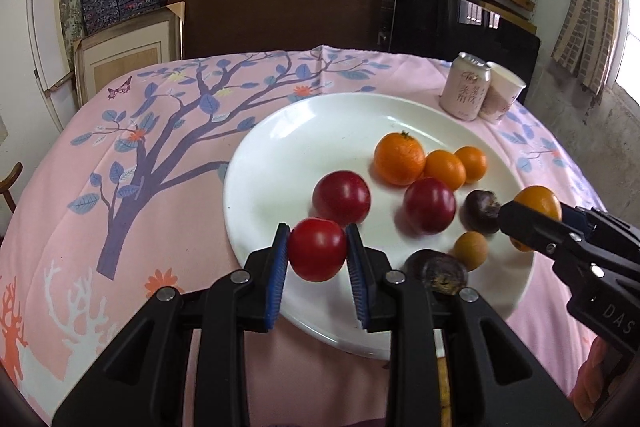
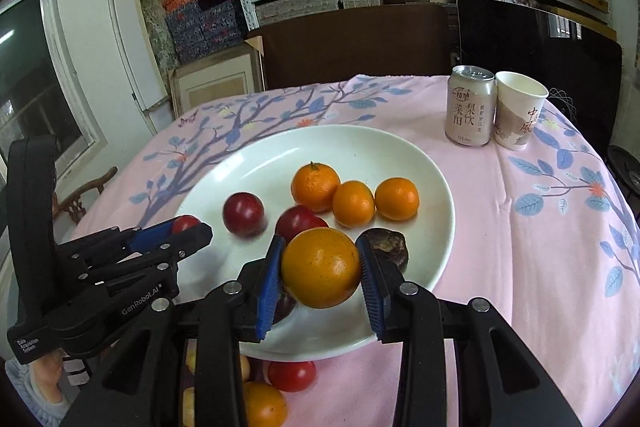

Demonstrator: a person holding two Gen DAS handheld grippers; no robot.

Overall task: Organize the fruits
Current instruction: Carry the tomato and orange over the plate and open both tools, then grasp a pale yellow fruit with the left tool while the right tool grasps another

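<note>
**Meanwhile, two fruits came in over the plate**

Broadly, the table (image 1: 168,163) under its pink tree-print cloth carried one wide white plate (image 1: 304,131), with a drink can (image 2: 469,107) and a paper cup (image 2: 518,115) standing together at the far right, well apart from the work. On the plate three oranges (image 2: 354,203) sat touching in a row, two dark red plums (image 1: 342,198) lay nearer, and a few small dark and brownish fruits I could not name sat by the near rim. More fruit lay on the cloth just below the plate.

The left hand-held gripper (image 1: 317,254) was closed around a red tomato (image 1: 317,254) above the near edge; the right hand-held gripper (image 2: 321,269) clamped a large orange (image 2: 321,269) over the right side.

I judged this the placing step. Next, each fruit would want lowering beside its own kind, then a gentle release so nothing rolled.
</note>
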